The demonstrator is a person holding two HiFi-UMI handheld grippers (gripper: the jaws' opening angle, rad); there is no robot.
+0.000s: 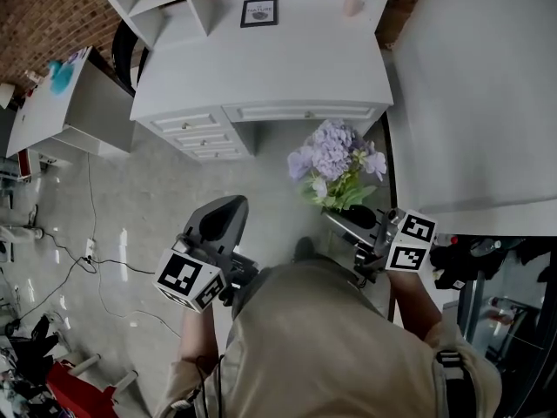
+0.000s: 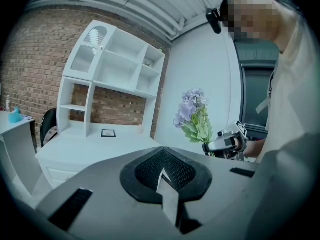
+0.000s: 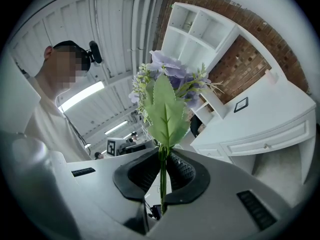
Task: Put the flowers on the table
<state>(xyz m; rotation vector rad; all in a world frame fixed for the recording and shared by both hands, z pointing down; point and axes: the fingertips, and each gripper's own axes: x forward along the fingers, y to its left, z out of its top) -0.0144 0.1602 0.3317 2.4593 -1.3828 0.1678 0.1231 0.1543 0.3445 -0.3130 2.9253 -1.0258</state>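
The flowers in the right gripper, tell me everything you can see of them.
The flowers are a small bunch, seemingly artificial: pale lilac hydrangea-like heads, a few whitish blooms and broad toothed green leaves on thin green stems. The right gripper has its jaws shut on the stems, so the bunch points along the jaws, away from the person. It is in the air in front of the white desk, touching nothing else.
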